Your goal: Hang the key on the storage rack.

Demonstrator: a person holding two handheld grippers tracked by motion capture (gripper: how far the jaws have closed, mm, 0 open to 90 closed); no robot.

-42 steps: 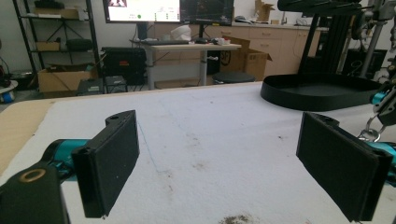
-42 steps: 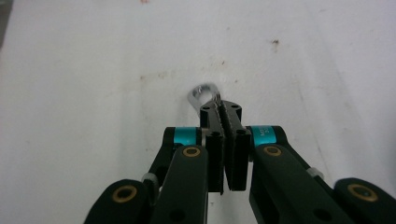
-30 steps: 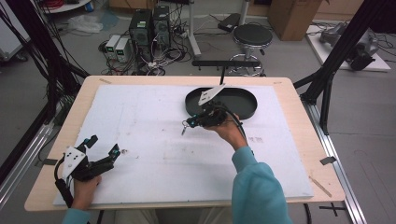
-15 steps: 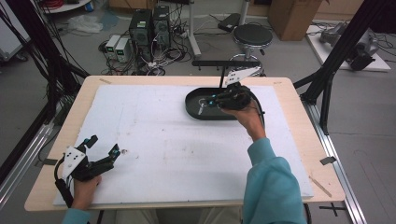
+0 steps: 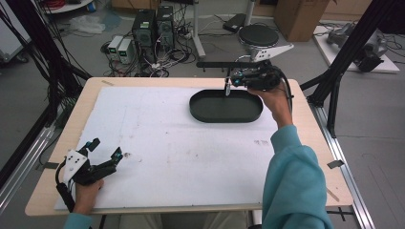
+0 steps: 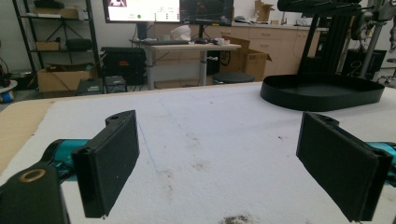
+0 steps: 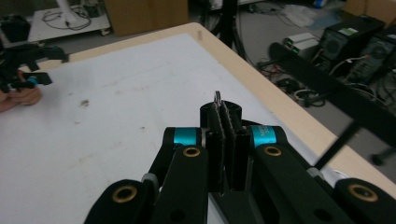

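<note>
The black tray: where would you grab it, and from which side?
By its upright rim, I'd guess. The tray is a shallow oval lying flat, so come from above and pinch the wall on the near long side, which faces the person, one finger inside and one outside.

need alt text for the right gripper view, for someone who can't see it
The right gripper has its two black jaws shut on a thin metal object whose looped tip pokes above them, over a white-covered table. At far left, a hand holds the left gripper. Floor clutter and computers lie beyond the table's edge.
</note>
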